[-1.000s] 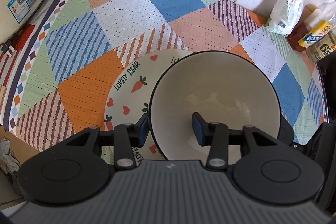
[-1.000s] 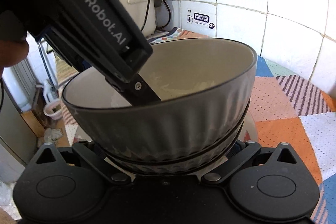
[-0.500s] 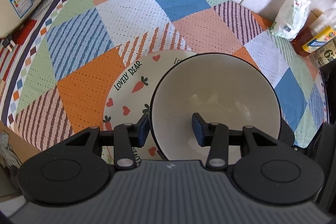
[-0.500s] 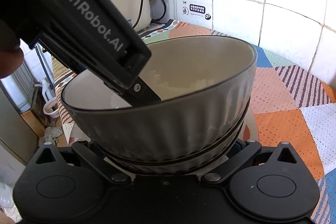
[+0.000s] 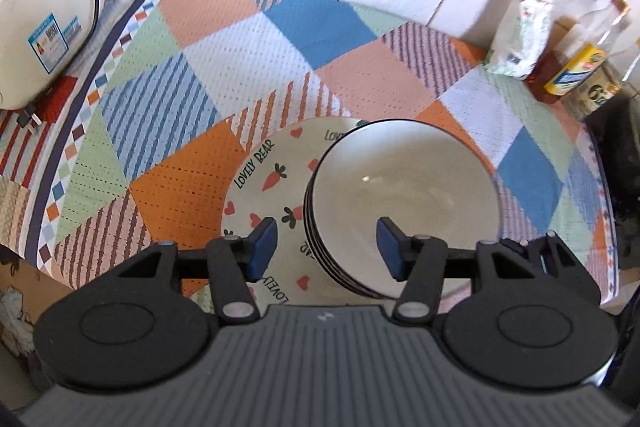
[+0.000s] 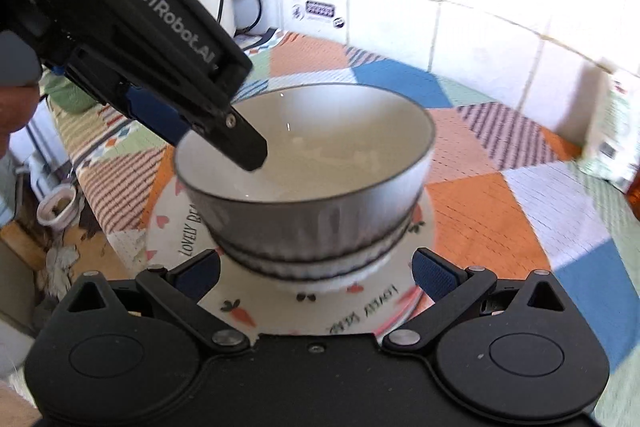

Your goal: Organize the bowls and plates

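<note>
A stack of nested bowls (image 5: 404,187), grey and ribbed outside and cream inside, rests on a cream "LOVELY BEAR" plate (image 5: 256,183) with carrots and hearts. My left gripper (image 5: 326,247) hovers over the stack's near rim. Its jaws are opening; the rim lies between the blue pads, which do not touch it. From the right wrist the top bowl (image 6: 320,155) is seen sitting in a lower one on the plate (image 6: 360,311). My right gripper (image 6: 316,271) stands open just in front of the stack, holding nothing. One of the left gripper's fingers (image 6: 246,147) hangs over the bowl's rim.
A patchwork cloth (image 5: 192,99) covers the table up to a white tiled wall. A white appliance (image 5: 40,7) with a cord stands at the back left. A white bag (image 5: 516,43) and bottles (image 5: 576,71) are at the back right. The table edge runs along the left.
The left jaws have spread and let go of the top bowl's rim. Both grippers have lifted and drawn back, and the right gripper no longer hugs the bowls. The stack stays on the plate.
</note>
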### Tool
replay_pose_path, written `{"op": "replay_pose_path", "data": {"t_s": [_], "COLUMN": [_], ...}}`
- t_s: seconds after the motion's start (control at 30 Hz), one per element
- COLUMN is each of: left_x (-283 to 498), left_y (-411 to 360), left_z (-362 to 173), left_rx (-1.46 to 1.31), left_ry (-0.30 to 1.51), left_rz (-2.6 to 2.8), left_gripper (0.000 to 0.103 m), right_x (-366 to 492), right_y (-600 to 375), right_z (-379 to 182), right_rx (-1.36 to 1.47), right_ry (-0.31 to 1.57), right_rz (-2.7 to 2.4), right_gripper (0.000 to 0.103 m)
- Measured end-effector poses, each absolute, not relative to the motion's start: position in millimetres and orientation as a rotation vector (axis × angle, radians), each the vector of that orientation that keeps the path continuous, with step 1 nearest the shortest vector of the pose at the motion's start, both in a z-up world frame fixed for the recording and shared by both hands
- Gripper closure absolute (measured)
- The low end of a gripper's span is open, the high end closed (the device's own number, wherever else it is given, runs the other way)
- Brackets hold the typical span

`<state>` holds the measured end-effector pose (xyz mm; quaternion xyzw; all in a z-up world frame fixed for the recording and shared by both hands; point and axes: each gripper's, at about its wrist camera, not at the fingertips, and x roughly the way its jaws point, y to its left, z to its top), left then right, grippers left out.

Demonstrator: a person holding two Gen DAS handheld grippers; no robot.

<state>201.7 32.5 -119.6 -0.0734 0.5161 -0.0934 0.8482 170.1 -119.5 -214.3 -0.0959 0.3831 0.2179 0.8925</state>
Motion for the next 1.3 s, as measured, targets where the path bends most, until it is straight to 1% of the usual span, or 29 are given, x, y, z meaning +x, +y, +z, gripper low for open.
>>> {"op": "replay_pose_path", "data": {"t_s": [0.07, 0.17, 0.33, 0.43, 0.53, 0.6, 0.73, 0.9, 1.03, 1.3], "left_x": [193, 178, 151, 136, 120, 109, 91, 72, 52, 31], "left_y": [33, 34, 37, 40, 39, 40, 43, 46, 42, 44], "left_z": [-111, -98, -79, -68, -56, -51, -46, -39, -28, -29], "left_rx": [-0.15, -0.133, -0.103, -0.103, -0.054, -0.05, -0.04, -0.013, 0.05, 0.079], "left_ry": [1.068, 1.034, 0.985, 0.988, 0.986, 0.981, 0.975, 0.982, 0.93, 0.925], "left_rz": [-0.209, -0.213, -0.224, -0.205, -0.188, -0.209, -0.211, -0.192, -0.223, -0.215], "left_gripper": [0.035, 0.029, 0.022, 0.015, 0.014, 0.012, 0.011, 0.008, 0.004, 0.003], "right_x": [161, 144, 123, 111, 98, 92, 79, 62, 44, 14], "right_y": [-122, -132, -142, -149, -156, -158, -161, -170, -178, -187], "right_z": [-206, -196, -187, -177, -165, -154, -135, -118, -109, -98], "right_rx": [-0.184, -0.158, -0.132, -0.09, -0.033, -0.028, -0.026, 0.004, 0.024, 0.027], "right_ry": [0.776, 0.75, 0.743, 0.737, 0.756, 0.761, 0.768, 0.78, 0.773, 0.722], "right_rz": [0.418, 0.367, 0.282, 0.24, 0.17, 0.114, 0.066, 0.012, -0.027, -0.053], "right_gripper": [0.0, 0.0, 0.0, 0.0, 0.0, 0.0, 0.0, 0.0, 0.0, 0.0]}}
